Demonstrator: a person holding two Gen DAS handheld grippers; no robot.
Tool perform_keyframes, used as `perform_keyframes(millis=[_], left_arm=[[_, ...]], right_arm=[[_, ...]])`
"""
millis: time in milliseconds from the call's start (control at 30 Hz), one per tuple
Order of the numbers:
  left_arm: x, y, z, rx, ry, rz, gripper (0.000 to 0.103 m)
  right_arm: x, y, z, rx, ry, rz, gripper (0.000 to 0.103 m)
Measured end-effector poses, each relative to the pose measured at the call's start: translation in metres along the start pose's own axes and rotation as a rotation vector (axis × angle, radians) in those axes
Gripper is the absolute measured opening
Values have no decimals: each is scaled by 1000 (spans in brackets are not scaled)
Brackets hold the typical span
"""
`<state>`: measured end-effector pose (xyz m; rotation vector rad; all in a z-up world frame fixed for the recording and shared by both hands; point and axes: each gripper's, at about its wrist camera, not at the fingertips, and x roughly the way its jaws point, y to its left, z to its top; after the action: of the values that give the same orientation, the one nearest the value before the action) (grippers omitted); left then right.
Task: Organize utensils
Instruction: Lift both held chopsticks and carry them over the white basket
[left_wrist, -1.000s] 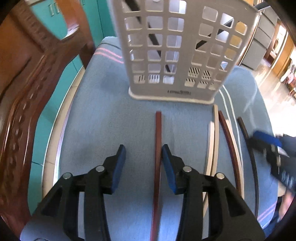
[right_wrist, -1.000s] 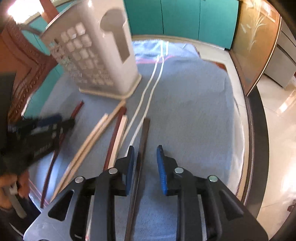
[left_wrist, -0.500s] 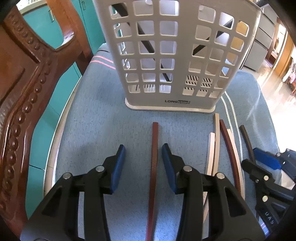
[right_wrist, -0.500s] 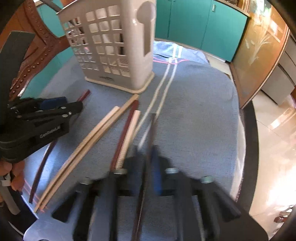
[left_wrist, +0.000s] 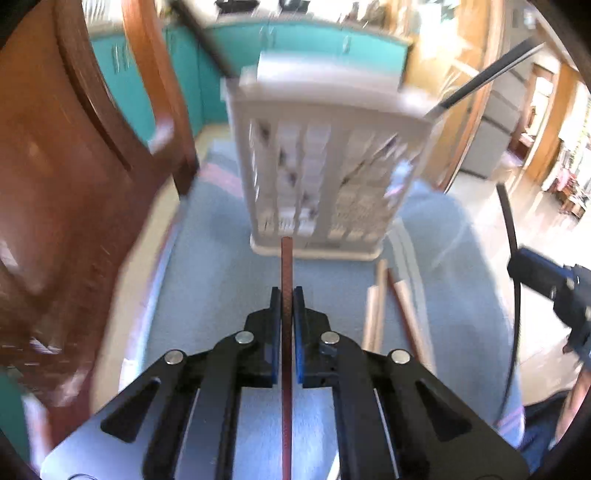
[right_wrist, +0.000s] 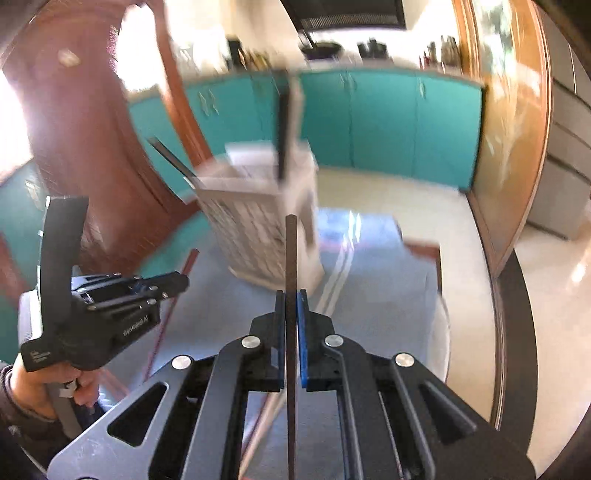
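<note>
Left gripper (left_wrist: 287, 295): jaws pressed onto a reddish-brown chopstick (left_wrist: 286, 266), which runs straight forward between the blue pads; its tip shows in front of the base of the white slotted basket (left_wrist: 325, 147). Right gripper (right_wrist: 291, 297): jaws pinching a dark chopstick (right_wrist: 290, 251), whose tip shows against the basket's near corner.

The basket stands upright on the blue cloth (left_wrist: 207, 280). 2 dark sticks (left_wrist: 484, 77) already lean out over its rim, 1 to each side.

On the cloth, right of the left gripper, several loose chopsticks (left_wrist: 373, 314) lie side by side, pale and brown, pointing toward the basket; the exact count is blurred. They lie near the basket's foot; whether they touch it cannot be told.

Left edge: a carved wooden chair back (left_wrist: 74, 177) stands close beside the basket and cloth, narrowing room there. Right edge: the cloth drops off toward open tiled floor (right_wrist: 535, 295). Both views are blurred.
</note>
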<state>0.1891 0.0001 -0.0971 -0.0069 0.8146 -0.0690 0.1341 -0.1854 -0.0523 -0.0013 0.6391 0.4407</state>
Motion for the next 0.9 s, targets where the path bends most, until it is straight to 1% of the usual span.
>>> perform_keyframes(millis=[100,133,200,267,300,333,400,433,467,500,600,633,700,767,833,900], left_arm=[[-60,2,7,35,-132,-31,7],[-73,2,11,37,-162,-40,7],[-106,9,24,27,-238,-58,7],[-143,21,42,-6,-331,-106,7],[-152,24,51,-19,-361,-119,7],[-167,30,61,-37,-413,-129,7],[-190,38,76,-68,-521,-119,7],[-199,43,84,-96,-592,-104,7],[-203,47,90,-121,-642,-98,7],[-204,51,97,-150,-686,-99,7],[-195,59,111,-234,-775,-99,7],[-190,63,114,-247,-795,-88,7],[-171,63,118,-257,-785,-71,7],[-152,58,120,-252,-749,-72,7],[-126,52,126,-218,-693,-37,7],[-107,49,131,-198,-654,-19,7]], right_arm=[[-41,5,13,-13,-98,43,6],[-59,9,19,-20,-143,56,6],[-81,14,33,-18,-206,76,6],[-96,16,50,-18,-277,102,6],[-106,18,57,-20,-330,111,6],[-117,20,64,-22,-395,121,6],[-132,24,79,-22,-533,135,6],[-135,25,84,-23,-571,132,7],[-135,26,90,-24,-607,118,7],[-132,25,99,-27,-635,84,7],[-116,26,115,-21,-659,26,6],[-103,23,122,-7,-665,7,6],[-90,18,127,10,-663,0,6],[-67,15,132,17,-627,-17,6],[-41,17,130,7,-568,-23,6],[-21,21,124,-14,-523,-51,6]])
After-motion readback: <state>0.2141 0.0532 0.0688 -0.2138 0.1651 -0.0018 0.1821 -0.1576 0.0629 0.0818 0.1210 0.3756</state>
